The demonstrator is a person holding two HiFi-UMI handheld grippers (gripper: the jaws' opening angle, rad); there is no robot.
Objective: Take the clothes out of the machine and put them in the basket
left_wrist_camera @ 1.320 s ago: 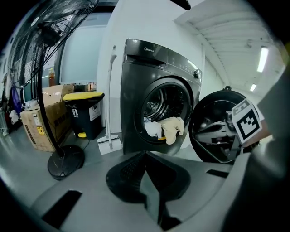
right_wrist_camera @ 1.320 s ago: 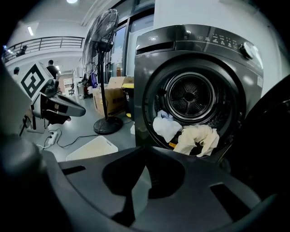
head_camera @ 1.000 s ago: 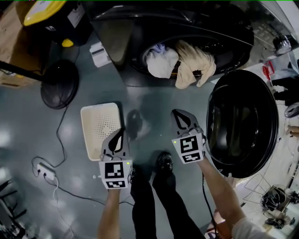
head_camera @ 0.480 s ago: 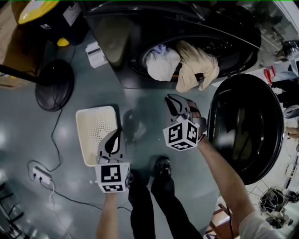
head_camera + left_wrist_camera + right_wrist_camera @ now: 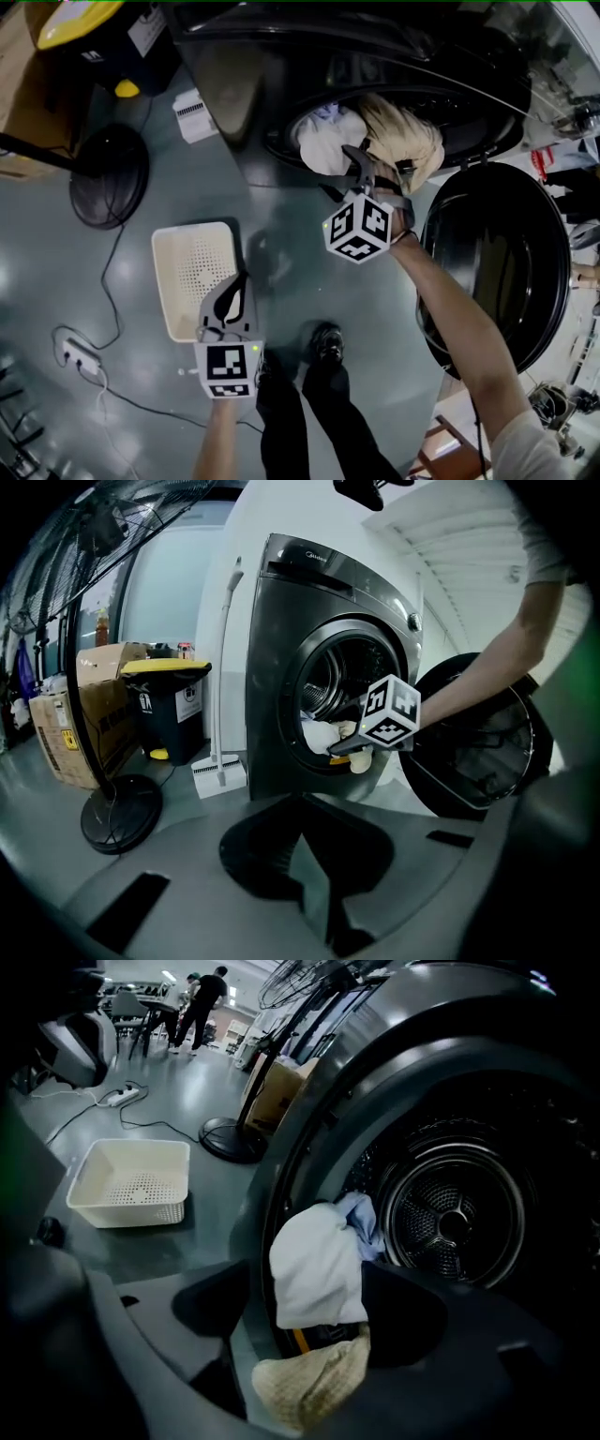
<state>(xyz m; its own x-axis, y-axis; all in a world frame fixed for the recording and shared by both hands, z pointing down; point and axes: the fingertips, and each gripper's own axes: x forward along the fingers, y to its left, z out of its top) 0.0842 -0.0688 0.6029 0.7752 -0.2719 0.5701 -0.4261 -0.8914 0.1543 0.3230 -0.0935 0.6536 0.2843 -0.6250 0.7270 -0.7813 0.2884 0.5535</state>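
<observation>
Right gripper (image 5: pixel 354 161) now at the washer (image 5: pixel 239 89) mouth

Vs 1 s ago it's gone from near the feet to the far drum opening. Jaws just opened wide, w/ white cloth (image 5: pixel 314 1260) + beige cloth (image 5: pixel 314 1382) hanging between them, not pinched. Left gripper (image 5: pixel 240 284) barely budged, jaws together, by the basket (image 5: pixel 167 281)'s right edge. Open door (image 5: pixel 497 253) is right of the arm; fan base (image 5: pixel 108 173) + cable (image 5: pixel 114 272) are left of the basket.

Workshop-like lab hall, glossy grey floor (image 5: pixel 131 253), freestanding washing machine (image 5: pixel 291 649), pedestal fan (image 5: pixel 112 173), cardboard box (image 5: pixel 70 728), trailing power strip (image 5: pixel 77 349)
</observation>
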